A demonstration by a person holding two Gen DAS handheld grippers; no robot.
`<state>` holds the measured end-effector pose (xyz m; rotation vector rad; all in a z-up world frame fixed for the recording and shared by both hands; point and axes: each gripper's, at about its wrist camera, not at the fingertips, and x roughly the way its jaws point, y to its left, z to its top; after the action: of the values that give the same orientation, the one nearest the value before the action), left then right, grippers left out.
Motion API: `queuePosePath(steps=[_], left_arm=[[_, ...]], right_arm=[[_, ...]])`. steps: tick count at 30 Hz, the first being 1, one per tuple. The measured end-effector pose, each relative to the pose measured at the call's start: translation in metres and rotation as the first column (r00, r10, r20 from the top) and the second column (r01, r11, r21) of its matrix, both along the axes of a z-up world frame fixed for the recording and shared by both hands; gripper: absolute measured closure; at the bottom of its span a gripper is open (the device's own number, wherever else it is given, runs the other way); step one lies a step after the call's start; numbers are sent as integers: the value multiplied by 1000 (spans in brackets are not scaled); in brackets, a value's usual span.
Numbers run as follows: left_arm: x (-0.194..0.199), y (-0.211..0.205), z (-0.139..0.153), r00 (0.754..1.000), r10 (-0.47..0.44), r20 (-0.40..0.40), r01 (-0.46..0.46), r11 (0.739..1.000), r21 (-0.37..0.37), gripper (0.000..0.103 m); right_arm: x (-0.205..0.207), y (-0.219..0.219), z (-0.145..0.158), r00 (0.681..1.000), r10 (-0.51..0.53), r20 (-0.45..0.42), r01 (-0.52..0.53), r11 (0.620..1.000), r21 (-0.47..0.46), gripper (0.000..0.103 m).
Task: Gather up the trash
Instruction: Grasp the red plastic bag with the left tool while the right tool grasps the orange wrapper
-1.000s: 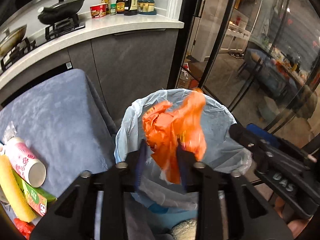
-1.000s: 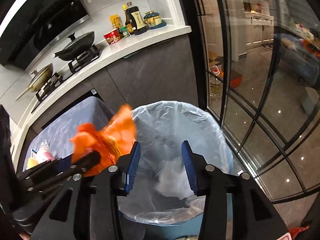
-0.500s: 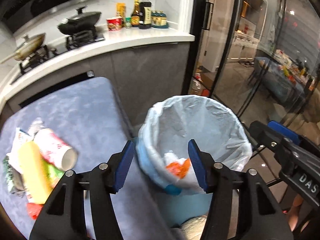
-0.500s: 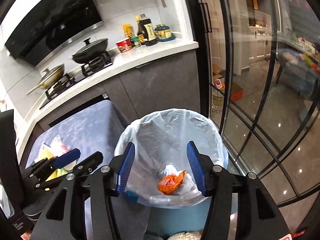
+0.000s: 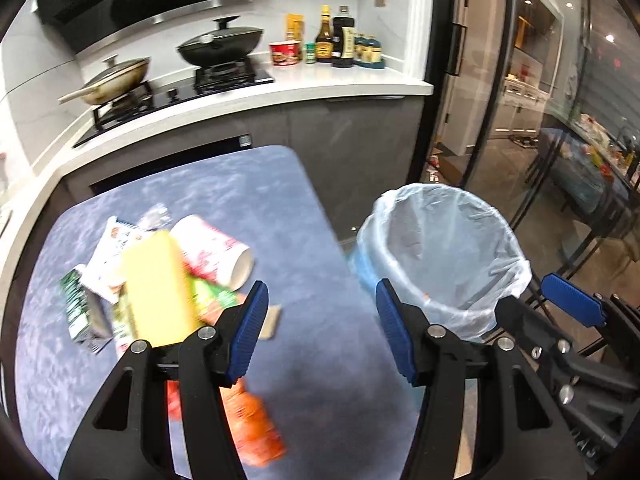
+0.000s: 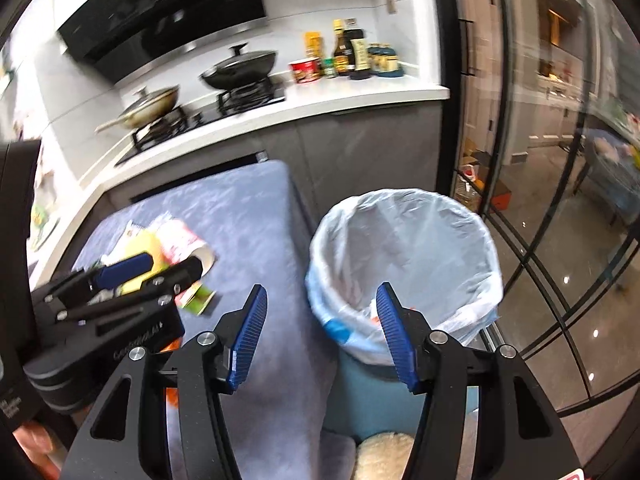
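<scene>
A blue bin lined with a pale plastic bag [image 5: 444,256] stands on the floor right of the blue-grey table [image 5: 224,188]; it also shows in the right wrist view [image 6: 404,264]. On the table lies a pile of trash: a yellow sponge [image 5: 156,284], a pink-and-white paper cup [image 5: 212,248], a white wrapper [image 5: 116,248], a green carton [image 5: 80,308] and an orange wrapper [image 5: 252,428]. My left gripper [image 5: 320,328] is open and empty above the table's right edge. My right gripper [image 6: 320,332] is open and empty by the bin's near rim.
A kitchen counter [image 5: 280,88] runs behind the table with a gas hob, two pans, bottles and a red bowl. Glass doors [image 6: 560,160] stand right of the bin. A cream furry thing [image 6: 384,456] lies by the bin's base.
My left gripper let go of the orange bag, which dropped into the bin. Then it swung left over the table and the trash pile. My right gripper drew back a little.
</scene>
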<state>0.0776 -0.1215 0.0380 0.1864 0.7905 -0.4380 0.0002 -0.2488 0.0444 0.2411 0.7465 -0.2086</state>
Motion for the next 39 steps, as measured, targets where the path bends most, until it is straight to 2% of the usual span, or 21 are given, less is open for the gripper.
queuePosePath(steps=[6,11,15,17,23,28,31,33,34,36,37,39], left_arm=[[-2,56,-11,994,100,-38,-100,995,2,47],[0,106,-26,978,195,-71,-194,981,15,47],[1,146,-38,961,261,-89,-261,965,19,38],[1,161,-42,954,282,-99,-282,959,13,37],[2,189,-57,933,330,-141,-332,943,15,36],[0,197,-61,932,328,-153,-333,943,-2,25],[0,195,-63,934,314,-168,-322,947,-18,23],[2,193,-67,934,305,-185,-315,949,-27,23],[2,192,-68,934,301,-194,-313,949,-32,22],[5,188,-72,934,287,-214,-304,952,-47,22],[7,186,-75,932,283,-225,-302,952,-55,17],[9,182,-77,933,273,-234,-298,951,-77,14]], right_arm=[[-1,47,-16,995,96,-40,-96,995,7,47],[3,79,-35,987,146,-73,-144,989,30,47],[8,98,-53,978,178,-108,-170,983,74,47],[10,108,-61,973,196,-124,-187,979,84,47],[22,133,-80,958,238,-159,-222,969,111,47],[34,143,-90,951,252,-178,-233,965,117,47],[39,143,-97,948,253,-191,-231,964,132,60],[41,142,-101,946,258,-196,-232,962,146,75],[41,142,-102,944,264,-197,-237,959,154,79],[40,144,-100,943,269,-194,-245,959,142,81],[38,145,-97,945,268,-189,-248,961,123,82],[34,144,-92,948,263,-179,-248,963,103,86]])
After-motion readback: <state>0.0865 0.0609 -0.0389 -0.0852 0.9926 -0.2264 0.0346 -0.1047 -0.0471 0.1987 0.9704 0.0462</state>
